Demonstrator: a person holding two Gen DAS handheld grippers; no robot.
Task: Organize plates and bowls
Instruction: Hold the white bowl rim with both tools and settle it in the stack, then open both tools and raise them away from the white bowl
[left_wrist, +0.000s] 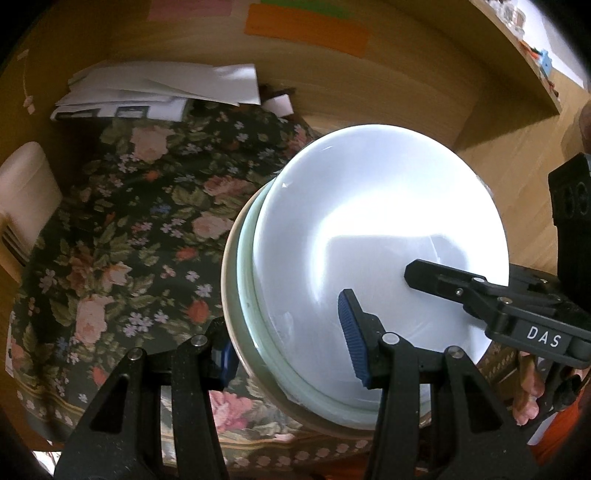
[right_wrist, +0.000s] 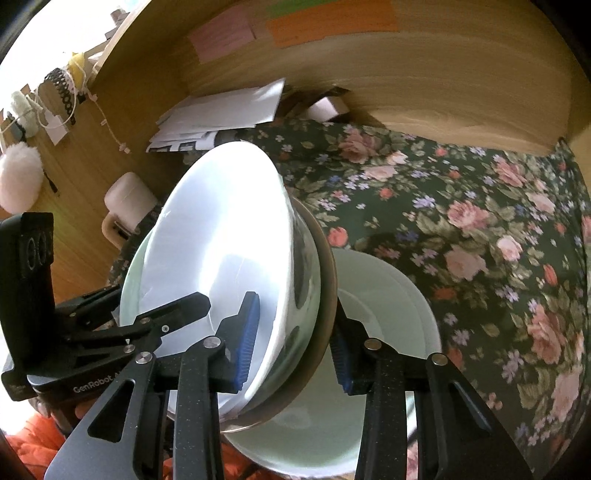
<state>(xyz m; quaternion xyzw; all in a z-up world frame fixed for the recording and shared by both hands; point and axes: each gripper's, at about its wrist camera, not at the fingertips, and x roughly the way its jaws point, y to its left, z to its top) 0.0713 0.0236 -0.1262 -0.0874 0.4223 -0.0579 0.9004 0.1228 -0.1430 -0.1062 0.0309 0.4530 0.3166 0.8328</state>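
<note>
A stack of nested bowls (left_wrist: 369, 240) is held tilted above a floral cloth: a white bowl inside, a pale green one, a tan one outermost. My left gripper (left_wrist: 291, 350) is shut on the stack's rim, one blue pad (left_wrist: 352, 336) inside, the other outside. My right gripper (right_wrist: 295, 350) clamps the opposite rim of the same stack (right_wrist: 221, 240), its pads on either side. In the left wrist view the right gripper (left_wrist: 498, 302) reaches in from the right. A pale green plate (right_wrist: 388, 325) lies on the cloth under the stack.
The floral tablecloth (left_wrist: 129, 240) covers the table. White papers (left_wrist: 159, 88) lie at the back against a wooden wall with coloured notes (left_wrist: 306, 26). A cream container (left_wrist: 26, 184) stands at the left edge. A wooden shelf (left_wrist: 517, 55) runs at the right.
</note>
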